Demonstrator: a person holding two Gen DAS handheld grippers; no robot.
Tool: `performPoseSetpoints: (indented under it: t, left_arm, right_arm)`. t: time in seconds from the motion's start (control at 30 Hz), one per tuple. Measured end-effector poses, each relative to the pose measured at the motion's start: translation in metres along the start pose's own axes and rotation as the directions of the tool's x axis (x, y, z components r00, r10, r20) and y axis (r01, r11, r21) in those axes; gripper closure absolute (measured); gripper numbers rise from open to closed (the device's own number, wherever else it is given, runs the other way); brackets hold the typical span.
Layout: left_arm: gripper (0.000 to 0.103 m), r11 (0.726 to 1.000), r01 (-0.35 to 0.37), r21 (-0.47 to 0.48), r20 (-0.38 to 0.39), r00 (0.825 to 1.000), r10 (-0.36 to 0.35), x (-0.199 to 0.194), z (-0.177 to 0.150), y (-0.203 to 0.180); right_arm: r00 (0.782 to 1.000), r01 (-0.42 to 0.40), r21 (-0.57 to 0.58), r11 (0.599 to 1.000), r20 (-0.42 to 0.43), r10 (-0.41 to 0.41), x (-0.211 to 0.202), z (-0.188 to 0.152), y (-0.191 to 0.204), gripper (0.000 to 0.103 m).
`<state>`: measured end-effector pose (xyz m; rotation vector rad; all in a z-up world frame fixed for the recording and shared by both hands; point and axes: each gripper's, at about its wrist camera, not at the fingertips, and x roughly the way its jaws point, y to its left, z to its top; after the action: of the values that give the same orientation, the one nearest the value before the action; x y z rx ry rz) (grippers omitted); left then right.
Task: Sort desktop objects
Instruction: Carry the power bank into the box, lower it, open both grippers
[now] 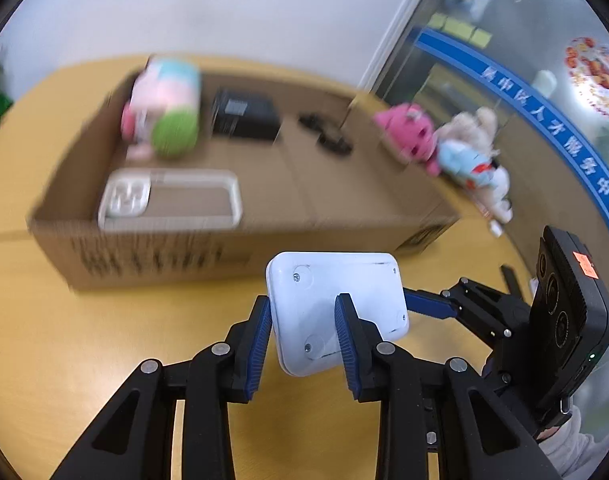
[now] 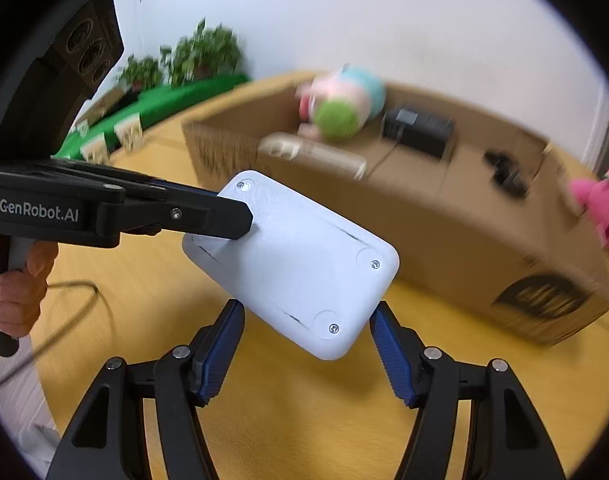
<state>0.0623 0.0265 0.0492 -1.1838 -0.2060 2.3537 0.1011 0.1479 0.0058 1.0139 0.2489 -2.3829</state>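
A white flat plastic box with screws at its corners [image 1: 336, 312] is held in the air above the yellow table. My left gripper [image 1: 304, 320] is shut on its edge. In the right wrist view the same white box [image 2: 296, 264] shows, with the left gripper [image 2: 224, 220] clamped on its upper left corner. My right gripper [image 2: 304, 320] is open, its blue pads either side of the box's lower end, not touching. In the left wrist view the right gripper [image 1: 428, 304] reaches in from the right.
An open cardboard box [image 1: 240, 248] stands behind on the table [image 1: 104, 340]. It holds a pink and green plush [image 1: 164, 112], a black adapter [image 1: 244, 116], a white tray [image 1: 168, 196] and a black cable [image 1: 324, 132]. Plush toys [image 1: 444, 144] lie right of it.
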Motion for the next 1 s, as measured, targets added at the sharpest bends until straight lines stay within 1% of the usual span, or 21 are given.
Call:
performPoseSetpoints:
  t: [0.07,0.13,0.2,0.27,0.33,0.43,0.53,0.67,0.7,0.8,0.83,0.87,1.0]
  left_arm:
    - [0.073,0.999,0.009,0.037,0.046,0.999,-0.011,-0.014,0.02,-0.013]
    - [0.073,0.998,0.01,0.062,0.076,0.997,-0.015,-0.02,0.036,-0.024]
    - [0.073,0.997,0.015,0.075,0.096,0.995,-0.022,-0.025,0.061,-0.029]
    - [0.073,0.996,0.018,0.093,0.117,0.993,-0.029,-0.027,0.082,-0.033]
    - [0.073,0.996,0.031,0.088,0.135,0.99,-0.043,-0.029,0.104,-0.034]
    - [0.073,0.996,0.055,0.077,0.15,0.986,-0.066,-0.031,0.137,-0.031]
    - [0.073,0.996,0.06,0.06,0.143,0.987,-0.068,-0.022,0.165,-0.021]
    - [0.073,0.998,0.062,0.031,0.103,0.992,-0.065,0.005,0.196,-0.003]
    - [0.073,0.998,0.067,0.021,0.081,0.994,-0.069,0.018,0.204,0.004]
    - [0.073,0.996,0.083,-0.026,0.019,0.996,-0.083,0.049,0.216,0.024]
    - [0.073,0.995,0.086,-0.042,-0.003,0.996,-0.086,0.061,0.218,0.031]
    - [0.073,0.995,0.085,-0.057,-0.029,0.996,-0.087,0.074,0.221,0.037]
    - [0.073,0.991,0.071,-0.113,-0.12,0.989,-0.084,0.123,0.223,0.059]
  right_arm:
    - [0.999,0.014,0.007,1.0,0.051,-0.014,-0.018,0.013,-0.006,0.038]
    - [0.995,0.04,-0.001,0.999,0.087,-0.04,-0.031,0.028,-0.012,0.038]
    - [0.991,0.074,-0.023,0.997,0.115,-0.071,-0.041,0.047,-0.02,0.038]
    - [0.987,0.108,-0.039,0.993,0.128,-0.102,-0.046,0.064,-0.026,0.038]
    - [0.983,0.131,-0.042,0.99,0.136,-0.125,-0.051,0.086,-0.035,0.038]
    - [0.979,0.142,-0.044,0.989,0.151,-0.134,-0.054,0.112,-0.047,0.038]
    - [0.984,0.127,-0.05,0.991,0.132,-0.119,-0.046,0.14,-0.063,0.038]
    - [0.99,0.116,-0.058,0.992,0.082,-0.111,-0.018,0.165,-0.084,0.038]
    - [0.992,0.111,-0.055,0.992,0.063,-0.108,-0.009,0.17,-0.091,0.038]
    - [0.996,0.09,-0.041,0.995,0.002,-0.09,0.017,0.177,-0.107,0.038]
    - [0.996,0.077,-0.029,0.997,-0.032,-0.078,0.031,0.179,-0.115,0.038]
    - [0.996,0.071,-0.022,0.997,-0.051,-0.072,0.038,0.177,-0.117,0.038]
    - [0.986,0.028,0.028,0.999,-0.163,-0.023,0.083,0.174,-0.141,0.038]
